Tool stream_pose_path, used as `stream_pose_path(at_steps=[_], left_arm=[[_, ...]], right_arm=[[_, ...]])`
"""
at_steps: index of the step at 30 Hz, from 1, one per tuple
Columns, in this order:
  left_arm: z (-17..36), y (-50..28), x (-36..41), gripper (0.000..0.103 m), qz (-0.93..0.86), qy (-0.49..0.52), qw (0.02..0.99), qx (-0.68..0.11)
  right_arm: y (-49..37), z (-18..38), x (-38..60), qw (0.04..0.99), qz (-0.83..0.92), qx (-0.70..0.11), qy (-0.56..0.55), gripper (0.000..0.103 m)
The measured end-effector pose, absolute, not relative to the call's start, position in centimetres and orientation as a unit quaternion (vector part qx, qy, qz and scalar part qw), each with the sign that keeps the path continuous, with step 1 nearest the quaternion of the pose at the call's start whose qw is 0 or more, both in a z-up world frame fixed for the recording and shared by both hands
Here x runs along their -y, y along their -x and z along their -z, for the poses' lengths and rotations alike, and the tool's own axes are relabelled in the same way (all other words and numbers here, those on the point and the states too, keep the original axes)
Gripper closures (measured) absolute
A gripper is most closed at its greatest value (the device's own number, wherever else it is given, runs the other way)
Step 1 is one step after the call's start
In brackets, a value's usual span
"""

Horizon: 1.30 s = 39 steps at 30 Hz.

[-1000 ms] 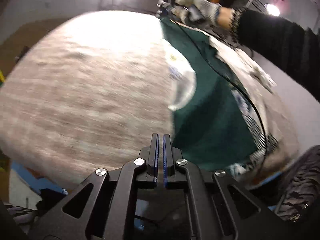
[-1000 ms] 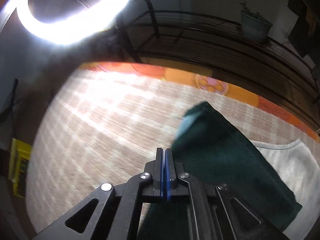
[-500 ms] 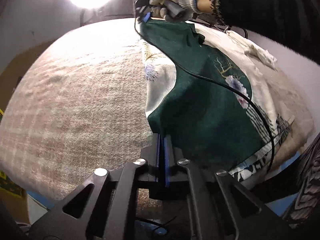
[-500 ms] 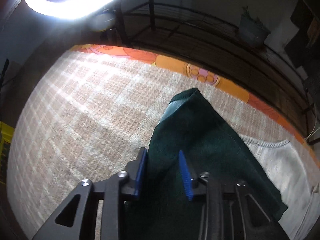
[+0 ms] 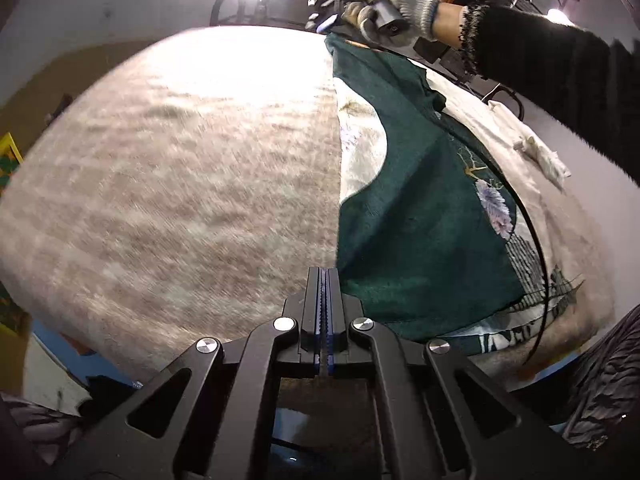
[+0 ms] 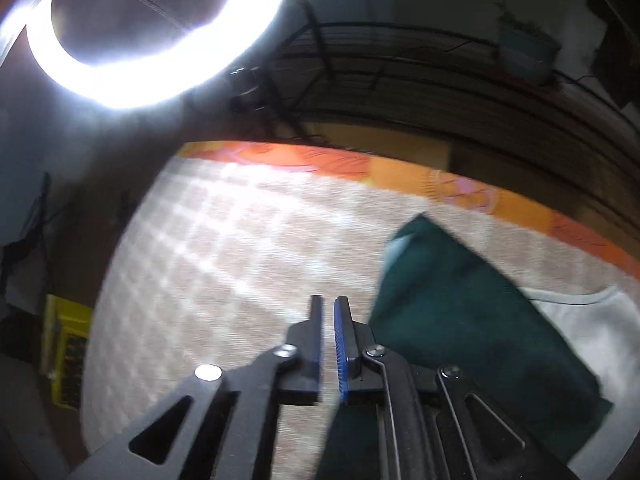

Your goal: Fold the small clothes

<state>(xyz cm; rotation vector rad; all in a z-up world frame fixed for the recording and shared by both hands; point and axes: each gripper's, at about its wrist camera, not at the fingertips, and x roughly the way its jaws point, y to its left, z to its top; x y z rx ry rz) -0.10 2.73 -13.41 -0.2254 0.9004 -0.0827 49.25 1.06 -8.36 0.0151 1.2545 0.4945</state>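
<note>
1. The dark green garment [image 5: 416, 216] lies spread on the right part of the worktop [image 5: 180, 184], which is covered with a pale checked cloth. One straight edge of the garment runs from the near side towards the far side.
2. A white lining panel [image 5: 360, 160] shows along the left edge of the garment, and a flower print [image 5: 496, 204] sits on its right side.
3. The garment rests on top of a white cloth [image 5: 532, 152] that reaches out past it to the right.
4. The left tongs [image 5: 324, 272] sit at the near edge of the worktop with their blue-lined jaws pressed together. They are just beside the near left corner of the garment; whether any fabric is pinched between them cannot be told.
5. In the left wrist view, a gloved hand [image 5: 384, 8] holds the right tongs [image 5: 332, 20] at the far corner of the garment.
6. In the right wrist view, the right tongs [image 6: 328, 304] are parted by a narrow gap with nothing between the jaws. The far corner of the garment [image 6: 460, 304] lies just to their right on the checked cloth, its tip slightly turned over.
7. A black cable [image 5: 524, 216] arcs over the right side of the garment.
8. A ring light [image 6: 132, 64] glows above the far left of the worktop, and an orange patterned border [image 6: 400, 176] runs along the far edge.
</note>
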Motion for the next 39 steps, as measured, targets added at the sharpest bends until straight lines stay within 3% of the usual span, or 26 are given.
stream_pose_path(at_steps=[1, 2, 4, 7, 10, 14, 15, 16, 17, 18, 29, 36, 39], left_arm=[[13.1, 0.2, -2.7, 0.103, 0.036, 0.107, 0.899, -0.424], [12.9, 0.1, -2.7, 0.103, 0.039, 0.11, 0.901, -0.419], [12.4, -0.2, -2.2, 0.099, 0.055, 0.112, 0.904, -0.409], [12.9, -0.9, -0.6, 0.074, 0.097, 0.091, 0.895, -0.425], [13.5, -1.5, 0.8, 0.071, 0.107, 0.067, 0.89, -0.438], [13.6, -1.9, 1.9, 0.072, 0.095, 0.028, 0.896, -0.434], [13.6, -1.9, 2.0, 0.076, 0.092, 0.023, 0.897, -0.432], [13.7, -2.0, 2.2, 0.093, 0.084, 0.014, 0.9, -0.427], [13.7, -2.1, 2.2, 0.101, 0.085, 0.01, 0.901, -0.425], [13.7, -2.1, 1.9, 0.102, 0.088, 0.015, 0.9, -0.426], [12.2, -0.8, -4.2, 0.103, 0.04, 0.138, 0.902, -0.408], [12.7, -0.5, -3.0, 0.103, 0.057, 0.126, 0.899, -0.416], [12.5, -0.6, -3.3, 0.103, 0.056, 0.139, 0.898, -0.414]], right_arm=[[-48.8, 8.0, -1.7, 0.786, -0.234, -0.572, 0.004, 0.069], [-48.1, 7.5, -2.5, 0.793, -0.233, -0.563, 0.028, 0.066], [-47.4, 7.1, -3.0, 0.799, -0.217, -0.554, 0.085, 0.066], [-46.4, 7.6, -2.0, 0.789, -0.201, -0.568, 0.115, 0.066], [-46.0, 8.9, 0.0, 0.774, -0.195, -0.592, 0.111, 0.066], [-46.3, 10.6, 2.1, 0.771, -0.18, -0.604, 0.093, 0.069], [-46.3, 10.5, 2.3, 0.775, -0.184, -0.599, 0.087, 0.07], [-46.4, 10.3, 2.5, 0.777, -0.184, -0.596, 0.087, 0.078], [-46.6, 10.0, 2.9, 0.779, -0.183, -0.593, 0.091, 0.095], [-46.6, 10.1, 2.9, 0.78, -0.183, -0.59, 0.098, 0.102], [-46.9, 7.1, 1.5, 0.794, -0.206, -0.568, 0.071, 0.103], [-46.5, 7.3, -1.7, 0.797, -0.189, -0.553, 0.152, 0.103], [-47.0, 6.1, -1.0, 0.798, -0.224, -0.55, 0.098, 0.103]])
